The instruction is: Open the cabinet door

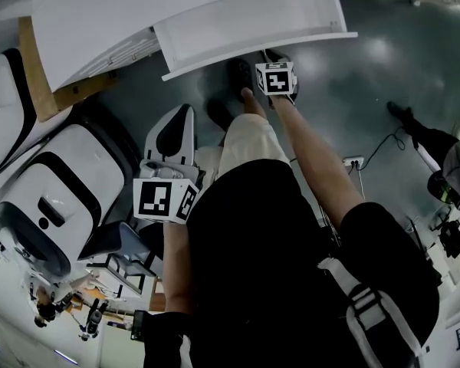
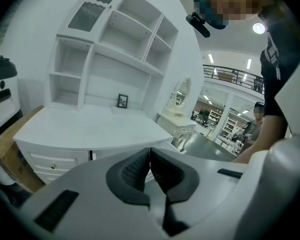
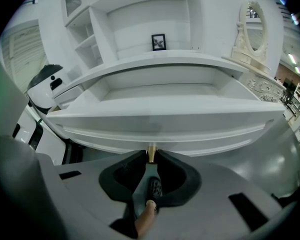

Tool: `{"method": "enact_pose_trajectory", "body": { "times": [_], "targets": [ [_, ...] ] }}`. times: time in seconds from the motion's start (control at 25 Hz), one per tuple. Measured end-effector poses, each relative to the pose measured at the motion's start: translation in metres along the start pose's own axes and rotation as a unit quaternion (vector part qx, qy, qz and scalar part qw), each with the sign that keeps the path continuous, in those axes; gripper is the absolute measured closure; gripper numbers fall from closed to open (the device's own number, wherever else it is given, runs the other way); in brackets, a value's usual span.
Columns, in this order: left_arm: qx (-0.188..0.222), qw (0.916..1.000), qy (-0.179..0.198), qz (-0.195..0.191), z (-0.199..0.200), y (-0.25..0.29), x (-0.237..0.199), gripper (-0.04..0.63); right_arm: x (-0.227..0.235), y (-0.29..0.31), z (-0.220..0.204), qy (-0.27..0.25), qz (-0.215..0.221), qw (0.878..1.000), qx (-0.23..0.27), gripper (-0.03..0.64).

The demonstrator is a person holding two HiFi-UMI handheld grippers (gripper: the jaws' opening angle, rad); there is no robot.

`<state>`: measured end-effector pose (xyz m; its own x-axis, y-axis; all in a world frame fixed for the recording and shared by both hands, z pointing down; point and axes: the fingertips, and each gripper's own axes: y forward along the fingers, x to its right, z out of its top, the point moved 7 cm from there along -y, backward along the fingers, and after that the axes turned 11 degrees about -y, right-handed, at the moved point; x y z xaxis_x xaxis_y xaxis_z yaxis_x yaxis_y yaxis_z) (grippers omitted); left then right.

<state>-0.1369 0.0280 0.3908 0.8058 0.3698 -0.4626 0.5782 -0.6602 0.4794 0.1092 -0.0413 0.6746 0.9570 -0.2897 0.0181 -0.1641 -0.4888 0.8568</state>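
Observation:
The white cabinet has a shallow drawer standing pulled out from under its top; in the head view the drawer juts out over the dark floor. A small brass knob sits on the drawer front. My right gripper is shut on that knob, a pad on each side of it, and its marker cube is just below the drawer's front edge. My left gripper is shut with nothing in it. It is held back from the cabinet, with its marker cube near my left hip.
White machines with black bands and cardboard stand left of the cabinet. My legs and shoes are under the drawer. A power strip and another person are at right. A small picture frame and a mirror stand on the cabinet.

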Motion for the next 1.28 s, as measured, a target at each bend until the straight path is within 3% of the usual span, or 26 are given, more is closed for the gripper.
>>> {"method": "enact_pose_trajectory", "body": {
  "times": [0.8,1.28],
  "targets": [
    [-0.021,0.998,0.027,-0.053,-0.032,-0.028,0.005,0.572,-0.021,-0.03,-0.054,0.016,-0.025,1.0,0.008,0.529],
    [-0.023,0.9969,0.038,-0.065,-0.041,-0.051,0.004,0.572,-0.03,-0.04,-0.068,0.02,-0.034,0.999,0.013,0.528]
  ]
}}
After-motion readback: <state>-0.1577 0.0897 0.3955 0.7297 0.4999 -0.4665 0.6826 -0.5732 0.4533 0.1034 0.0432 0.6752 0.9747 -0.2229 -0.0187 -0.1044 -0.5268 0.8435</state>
